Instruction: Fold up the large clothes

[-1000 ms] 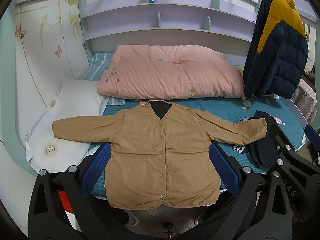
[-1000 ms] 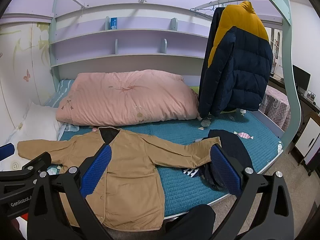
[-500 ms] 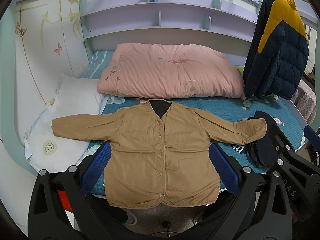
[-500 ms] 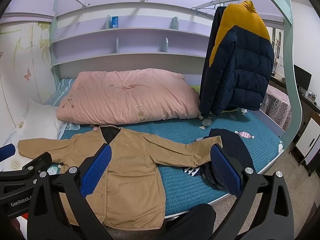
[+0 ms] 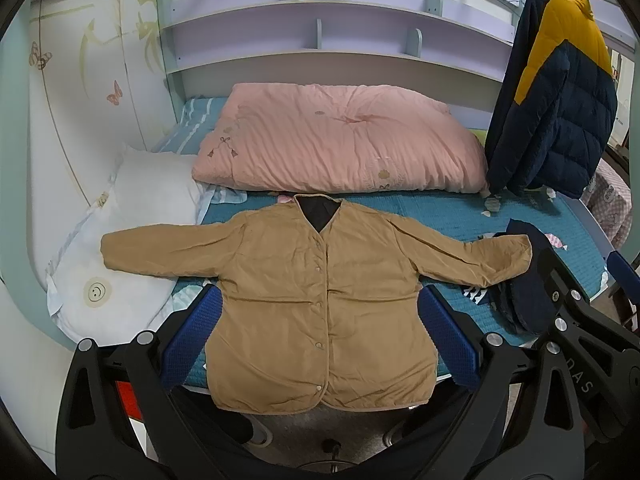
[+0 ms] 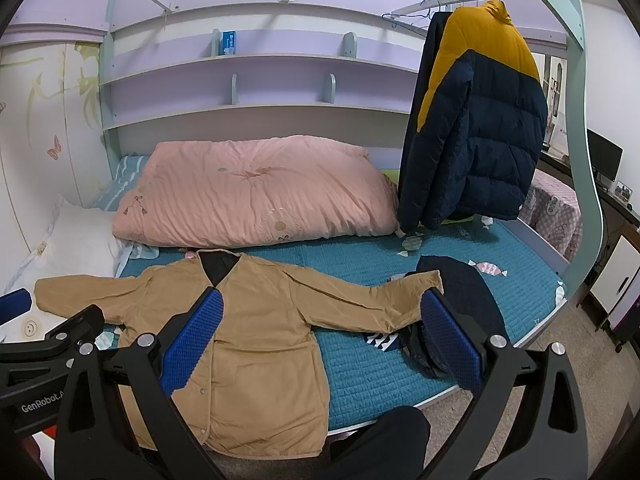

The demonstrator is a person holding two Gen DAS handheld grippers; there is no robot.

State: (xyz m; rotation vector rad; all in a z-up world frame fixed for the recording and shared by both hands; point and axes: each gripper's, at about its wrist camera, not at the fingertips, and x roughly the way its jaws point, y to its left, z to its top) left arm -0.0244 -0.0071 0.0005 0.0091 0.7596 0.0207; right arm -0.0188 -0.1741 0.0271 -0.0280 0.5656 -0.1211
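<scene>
**Tan jacket spread flat on the bed, both tongs held wide above it**

Jacket fabric, tan and buttoned down the front, lies face up across the teal bedspread (image 5: 460, 216). The tan jacket (image 5: 320, 292) has both sleeves stretched out sideways, its dark lining showing at the V of the neck, and its hem hangs over the near edge of the bed at 6 o'clock. Its sleeve toward 9 o'clock rests on a white pillow (image 5: 132, 216) printed with a smiley face; its sleeve toward 3 o'clock ends on a heap of dark clothing (image 5: 528, 292).

Seen from the left wrist, the left tongs (image 5: 320, 340) stand wide apart, their blue pads on either side of the jacket's body, holding nothing. The right tongs (image 6: 320, 336) are likewise spread wide and empty, framing the jacket's right sleeve and a stretch of bedspread; part of the right tool's black frame also shows at 4 o'clock in the left view.

Beyond the jacket, at 12 o'clock, a folded pink quilt (image 5: 340, 140) lies against the headboard shelves (image 5: 320, 20). A navy and yellow puffer jacket (image 6: 476, 120) hangs from a rail at 2 o'clock. A small blue box (image 6: 229, 42) stands on the upper shelf.
</scene>
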